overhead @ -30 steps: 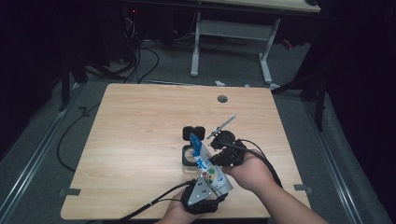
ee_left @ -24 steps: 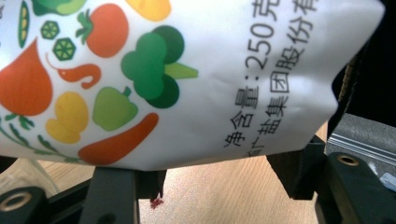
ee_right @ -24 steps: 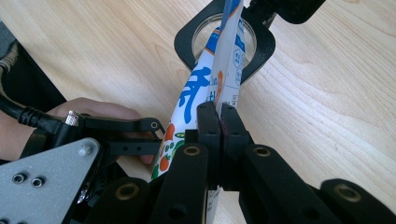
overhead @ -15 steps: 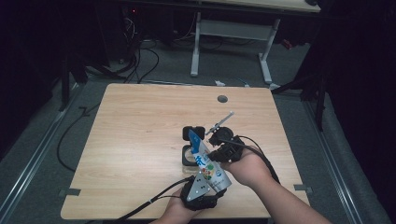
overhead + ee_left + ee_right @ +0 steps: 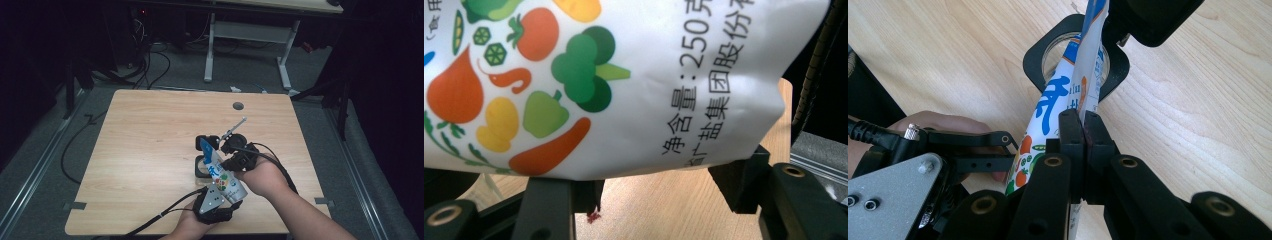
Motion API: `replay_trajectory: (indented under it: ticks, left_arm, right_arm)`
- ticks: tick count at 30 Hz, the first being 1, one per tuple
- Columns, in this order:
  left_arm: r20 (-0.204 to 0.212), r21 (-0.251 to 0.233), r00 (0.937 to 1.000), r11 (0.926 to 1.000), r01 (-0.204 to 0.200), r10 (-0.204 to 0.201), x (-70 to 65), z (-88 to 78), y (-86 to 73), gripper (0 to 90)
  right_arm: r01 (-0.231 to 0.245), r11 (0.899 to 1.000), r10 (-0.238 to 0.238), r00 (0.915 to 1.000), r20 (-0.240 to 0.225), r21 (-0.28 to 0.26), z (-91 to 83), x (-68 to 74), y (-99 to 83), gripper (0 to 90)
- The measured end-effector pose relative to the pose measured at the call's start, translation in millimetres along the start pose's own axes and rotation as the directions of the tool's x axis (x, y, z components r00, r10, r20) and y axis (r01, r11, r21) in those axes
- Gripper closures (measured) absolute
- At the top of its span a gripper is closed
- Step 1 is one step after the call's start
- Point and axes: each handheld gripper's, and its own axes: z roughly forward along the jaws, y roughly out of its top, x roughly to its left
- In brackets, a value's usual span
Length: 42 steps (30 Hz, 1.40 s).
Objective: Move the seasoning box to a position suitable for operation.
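A: So, where does the pouch [image 5: 221, 170] sit?

B: Between both tongs. The left gripper [image 5: 216, 201] clamps its fat lower body; the right gripper [image 5: 1083, 127], jaws pressed together, pinches the flat top seam, just beyond which lie the black-framed glass containers [image 5: 1075, 55].

A: How will it handle?

B: Soft and slumping, probably slick film. I'd keep to the seam, its stiffest part.

A: Room?

B: Bare table [image 5: 145, 140] left of the left gripper; the near edge is close behind both.

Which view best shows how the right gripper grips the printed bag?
The right gripper view: the right gripper pinches the bag by its thin edge. The high view shows the bag small; the left gripper view shows just its print.
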Motion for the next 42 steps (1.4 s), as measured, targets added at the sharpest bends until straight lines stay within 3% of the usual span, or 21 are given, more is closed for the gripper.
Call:
replay_trajectory:
  ticks: [9,37,38,42]
  left_arm:
    - [0.002,-0.011,0.9998,0.9997,-0.022,0.022,-3.9,-0.5,0.1,46.6]
    - [0.004,-0.019,0.9999,0.9997,-0.012,0.012,-2.4,0.2,0.0,43.2]
    - [0.004,-0.02,0.9999,0.9998,-0.01,0.01,-2.2,0.1,0.1,43.1]
    - [0.01,-0.022,0.9999,0.9997,0.01,-0.009,-1.5,0.4,0.2,41.2]
  right_arm:
    - [-0.007,1.0,0.007,1.0,-0.001,0.004,1.8,-0.2,0.8,89.6]
    - [-0.02,1.0,0.02,0.9997,0.016,0.001,-1.0,1.1,1.9,89.7]
    - [-0.036,0.999,0.036,0.9992,0.017,0.006,-1.3,2.4,2.0,89.7]
    - [-0.02,1.0,0.02,0.9996,0.017,-0.003,-0.8,1.7,3.1,89.7]
